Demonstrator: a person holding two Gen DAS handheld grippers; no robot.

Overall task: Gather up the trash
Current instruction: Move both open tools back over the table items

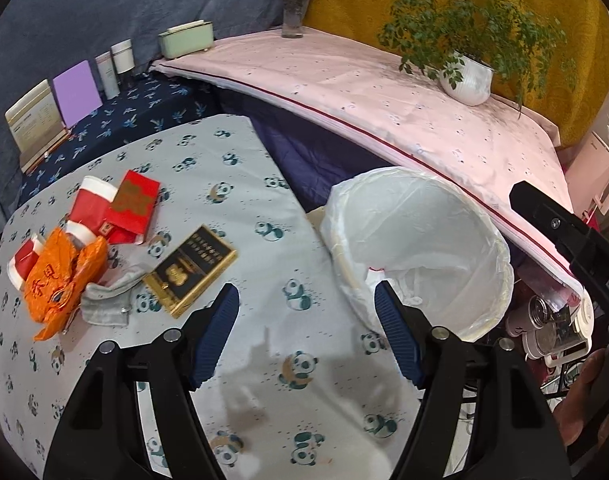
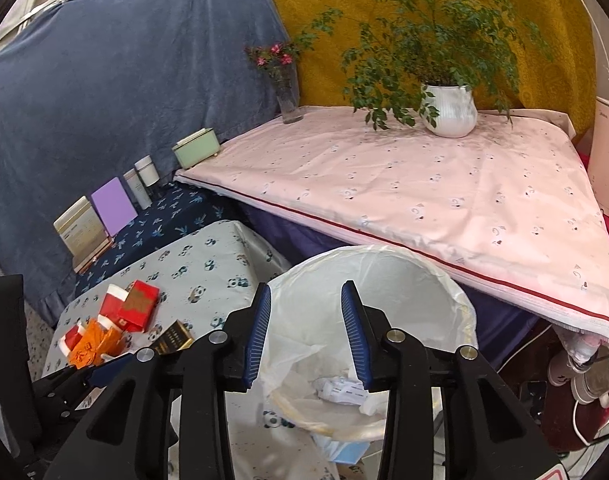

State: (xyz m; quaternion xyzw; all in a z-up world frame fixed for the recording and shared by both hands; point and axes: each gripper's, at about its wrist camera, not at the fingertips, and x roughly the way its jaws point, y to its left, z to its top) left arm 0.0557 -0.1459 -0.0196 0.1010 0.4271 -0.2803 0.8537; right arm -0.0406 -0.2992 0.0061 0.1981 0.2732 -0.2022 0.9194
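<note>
Overall, two red packs [image 1: 122, 210], one bin [image 1: 480, 236].

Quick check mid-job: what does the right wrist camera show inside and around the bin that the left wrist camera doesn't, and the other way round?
Only the right wrist view: crumpled white paper lying in the bin, seen past the empty, open right gripper.

Only the left wrist view: a grey sock beside the orange wrapper, and the open, empty left gripper over the panda cloth.

Both: the lined bin, the red packets, the black-and-gold box, and the potted plant.
</note>
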